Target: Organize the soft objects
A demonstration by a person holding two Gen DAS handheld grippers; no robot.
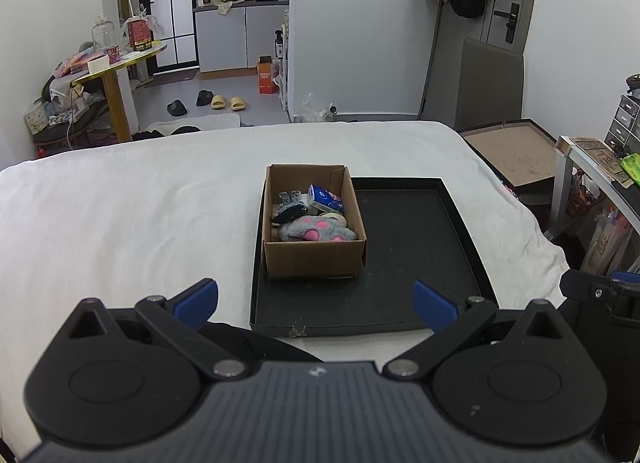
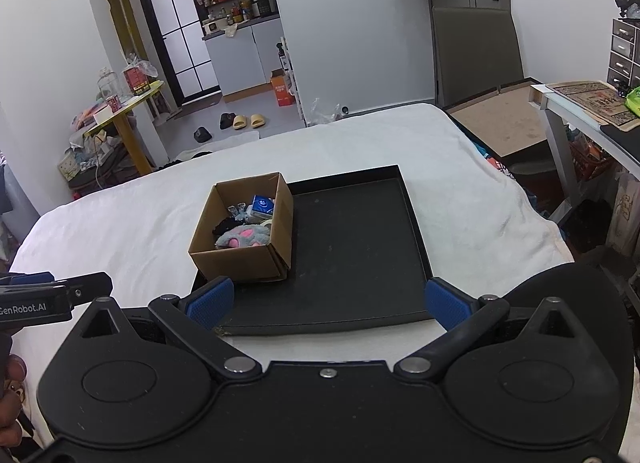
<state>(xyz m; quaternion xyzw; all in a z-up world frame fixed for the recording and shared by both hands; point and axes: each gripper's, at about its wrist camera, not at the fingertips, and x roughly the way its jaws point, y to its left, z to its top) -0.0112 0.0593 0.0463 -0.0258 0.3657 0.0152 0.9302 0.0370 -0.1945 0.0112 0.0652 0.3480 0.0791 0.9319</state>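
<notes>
White bedding covers the bed [image 1: 120, 215], and a black tray [image 1: 420, 247] lies on it at 12 o'clock from both tongs; a cardboard box [image 1: 316, 259] stands in the tray's left part, against its left wall; inside the box lie a grey plush paw [image 1: 316, 232] with pink pads at the near end, something black [image 1: 286, 213] at its 10 o'clock, a blue tissue pack [image 1: 326, 199] at the far right, and small clear pieces too blurred to name. The left gripper [image 1: 316, 301] hangs with jaws spread wide and empty, short of the tray; the right gripper [image 2: 326, 299] likewise gapes, holding nothing, over the tray's near edge. The paw looks light, squashy and not fragile; it should yield under a pinch, so a grip across its thick middle seems safest; the tissue pack is probably slick and crushable, better taken across its narrow sides.
</notes>
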